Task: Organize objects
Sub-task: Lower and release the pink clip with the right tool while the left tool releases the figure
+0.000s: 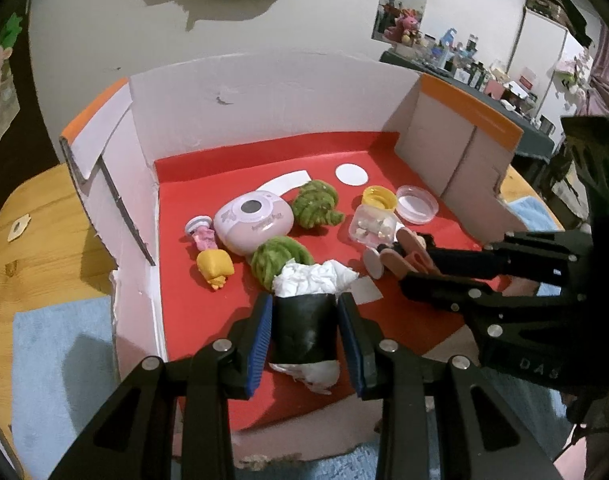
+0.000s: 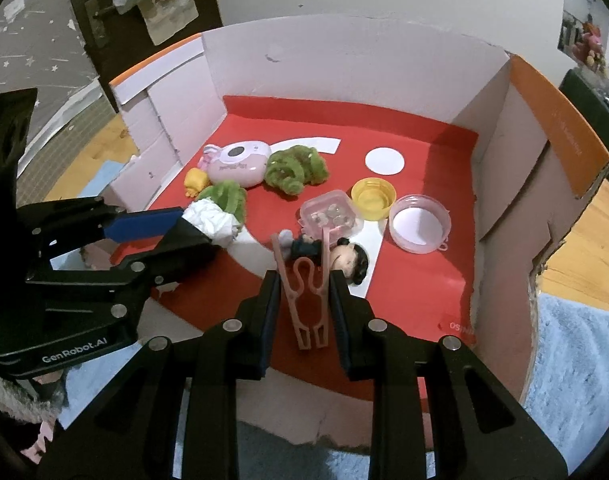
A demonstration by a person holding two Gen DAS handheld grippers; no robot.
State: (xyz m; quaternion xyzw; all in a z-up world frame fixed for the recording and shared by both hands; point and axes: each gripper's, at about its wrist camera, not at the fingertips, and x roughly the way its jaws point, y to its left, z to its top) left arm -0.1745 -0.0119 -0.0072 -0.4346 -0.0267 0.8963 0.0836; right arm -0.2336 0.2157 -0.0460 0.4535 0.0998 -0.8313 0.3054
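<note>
Left wrist view: the left gripper (image 1: 304, 336) is clamped on a black roll stuffed with white tissue (image 1: 304, 320), its blue pads pressed to both sides, holding it over the near edge of the red floor of a cardboard box (image 1: 264, 92). Beyond it lie one pink toy camera (image 1: 253, 224), two green fuzzy bundles (image 1: 316, 204), one yellow toy figure (image 1: 214, 266) and one small pink-and-white figure (image 1: 202, 234) at the left. To the right sit one clear lidded case of small bits (image 1: 371, 229), one yellow cap (image 1: 379, 198) and one shallow clear round dish (image 1: 417, 203). The right gripper (image 1: 414, 266) reaches in from the right, close against a pink clip, over a doll that is largely hidden here.

Right wrist view: the right gripper (image 2: 304, 300) is closed on a pink plastic clip (image 2: 308, 292), which stands upright between its jaws just above a dark-haired doll (image 2: 344, 260) lying on the red floor. The left gripper (image 2: 192, 236) shows at the left with the tissue roll in its grasp, near one green bundle. One white paper disc (image 2: 385, 161) lies at the far right of the floor.

Judging from this, both tools are mid-carry in the sorting: each has an item lifted and not yet placed. The next move probably calls for choosing a free patch of red floor, or a matching group, lowering each item clear of the doll and bundles, then easing the jaws apart.
</note>
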